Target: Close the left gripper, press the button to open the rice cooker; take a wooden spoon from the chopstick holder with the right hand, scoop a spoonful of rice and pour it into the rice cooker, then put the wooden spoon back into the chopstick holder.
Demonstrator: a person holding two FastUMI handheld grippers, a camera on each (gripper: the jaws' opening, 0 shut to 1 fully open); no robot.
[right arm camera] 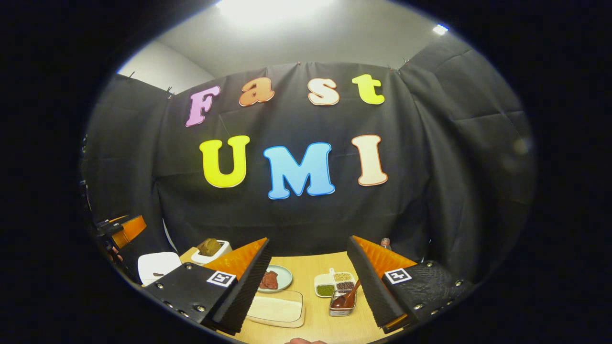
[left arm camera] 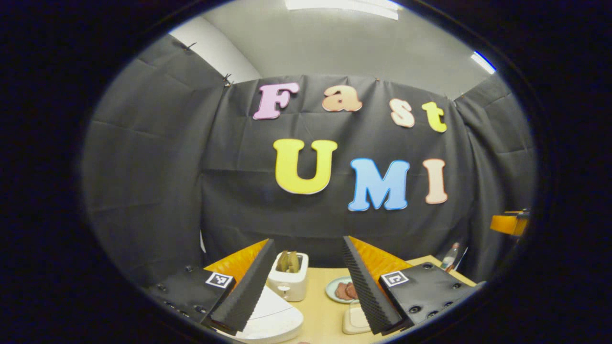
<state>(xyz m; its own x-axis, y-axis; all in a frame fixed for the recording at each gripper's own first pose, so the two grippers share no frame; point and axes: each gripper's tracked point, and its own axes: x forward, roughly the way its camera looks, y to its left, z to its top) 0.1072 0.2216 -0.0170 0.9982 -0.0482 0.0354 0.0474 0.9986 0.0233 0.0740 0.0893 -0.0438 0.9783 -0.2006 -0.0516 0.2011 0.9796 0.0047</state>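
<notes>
The white rice cooker [left arm camera: 272, 317] lies low between my left gripper's fingers, its lid down. My left gripper [left arm camera: 308, 241] is open, held above the table with nothing between its fingers. In the right gripper view the cooker [right arm camera: 158, 267] sits at the far left, with the left gripper [right arm camera: 119, 229] above it. The wooden spoon [right arm camera: 346, 297] stands bowl-down in a small clear holder [right arm camera: 340, 309], just left of my right finger. Behind it is a divided dish [right arm camera: 334, 283] of grains. My right gripper [right arm camera: 308, 240] is open and holds nothing.
A white toaster [left arm camera: 288, 279] with bread stands behind the cooker, and a plate of meat [left arm camera: 342, 290] sits to its right. A pale tray [right arm camera: 277, 308] lies at the front of the wooden table [right arm camera: 311, 267]. A bottle [left arm camera: 452, 255] stands by the back wall.
</notes>
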